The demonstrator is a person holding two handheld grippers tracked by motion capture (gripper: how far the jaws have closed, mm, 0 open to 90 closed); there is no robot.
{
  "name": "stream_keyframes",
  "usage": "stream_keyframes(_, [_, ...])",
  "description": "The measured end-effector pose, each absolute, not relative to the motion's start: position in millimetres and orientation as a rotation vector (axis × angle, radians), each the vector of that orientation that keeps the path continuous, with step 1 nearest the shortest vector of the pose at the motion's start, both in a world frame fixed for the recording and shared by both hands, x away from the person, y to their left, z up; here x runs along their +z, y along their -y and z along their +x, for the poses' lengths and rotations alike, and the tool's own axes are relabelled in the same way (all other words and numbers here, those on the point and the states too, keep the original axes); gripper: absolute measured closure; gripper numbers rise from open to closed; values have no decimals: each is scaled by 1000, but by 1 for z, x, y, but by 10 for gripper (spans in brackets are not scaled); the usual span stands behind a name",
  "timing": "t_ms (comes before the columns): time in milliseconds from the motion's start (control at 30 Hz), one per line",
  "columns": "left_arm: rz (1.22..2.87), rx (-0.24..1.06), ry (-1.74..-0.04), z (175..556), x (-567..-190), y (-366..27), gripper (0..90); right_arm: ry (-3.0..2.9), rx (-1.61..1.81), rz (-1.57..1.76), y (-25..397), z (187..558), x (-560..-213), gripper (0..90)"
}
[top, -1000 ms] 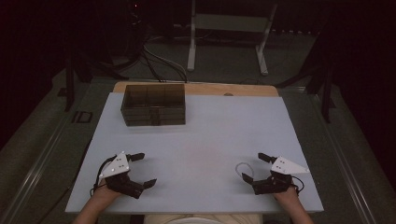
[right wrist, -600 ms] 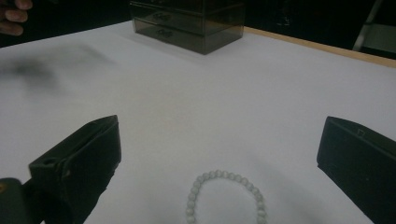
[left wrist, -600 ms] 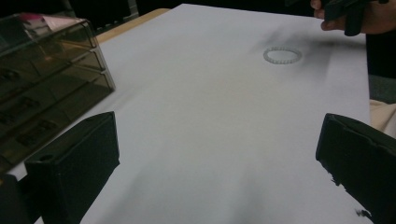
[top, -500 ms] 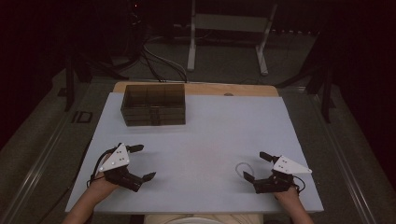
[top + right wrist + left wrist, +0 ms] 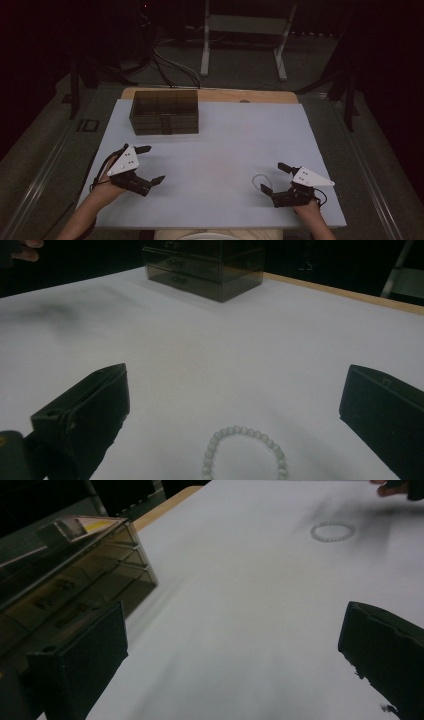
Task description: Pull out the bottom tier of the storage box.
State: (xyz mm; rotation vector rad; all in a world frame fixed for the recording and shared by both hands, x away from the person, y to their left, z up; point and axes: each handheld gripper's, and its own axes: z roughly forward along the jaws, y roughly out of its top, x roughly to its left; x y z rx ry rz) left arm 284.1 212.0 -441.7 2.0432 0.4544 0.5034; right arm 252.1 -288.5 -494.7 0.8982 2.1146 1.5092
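Right gripper view shows right tongs (image 5: 235,405) spread wide over the pale bead bracelet (image 5: 245,452) — left tongs (image 5: 147,165) also released; closing off-centre could skid it across the worktop (image 5: 225,150).

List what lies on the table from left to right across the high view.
Left tongs → smoky drawer box, farther back → pale bead bracelet → right tongs, just right of the bracelet. All rest over the white table. Both tongs stand open, holding nothing.
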Motion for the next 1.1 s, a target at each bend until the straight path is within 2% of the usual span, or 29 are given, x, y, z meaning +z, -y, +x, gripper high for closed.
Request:
stream_keyframes(667, [2131, 624, -406, 311, -427, -205, 8, -2120, 1506, 898, 288, 253, -495, 0])
stream_keyframes(1100, [2213, 805, -399, 335, -426, -196, 8, -2127, 1512, 900, 289, 253, -495, 0])
